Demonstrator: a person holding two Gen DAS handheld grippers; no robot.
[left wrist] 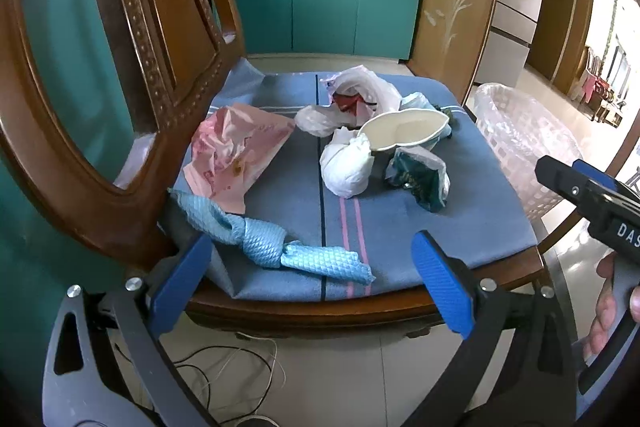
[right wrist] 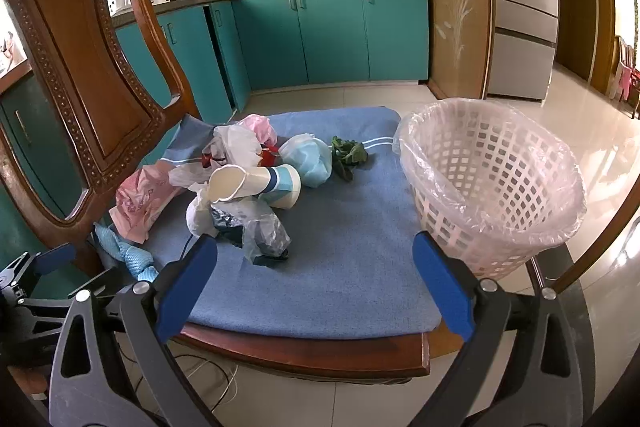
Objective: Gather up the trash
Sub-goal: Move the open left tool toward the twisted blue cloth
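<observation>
Trash lies on a blue cushion (left wrist: 400, 227) on a wooden chair: a pink wrapper (left wrist: 236, 155), a twisted light-blue cloth (left wrist: 276, 247), a white wad (left wrist: 348, 167), a squashed paper cup (left wrist: 404, 131), a dark green packet (left wrist: 420, 179) and plastic bags (left wrist: 360, 95). The cup (right wrist: 256, 187) and green leaves (right wrist: 348, 155) show in the right wrist view. A white mesh bin (right wrist: 492, 183) with a clear liner stands right of the chair. My left gripper (left wrist: 312, 279) is open at the cushion's front edge, over the blue cloth. My right gripper (right wrist: 316, 279) is open and empty, short of the packet.
The carved chair back (left wrist: 132, 67) rises at the left. Cables (left wrist: 224, 367) lie on the tiled floor under the seat. Teal kitchen cabinets (right wrist: 332, 35) and a stove with pots stand behind. A fridge (right wrist: 524, 7) is at the far right.
</observation>
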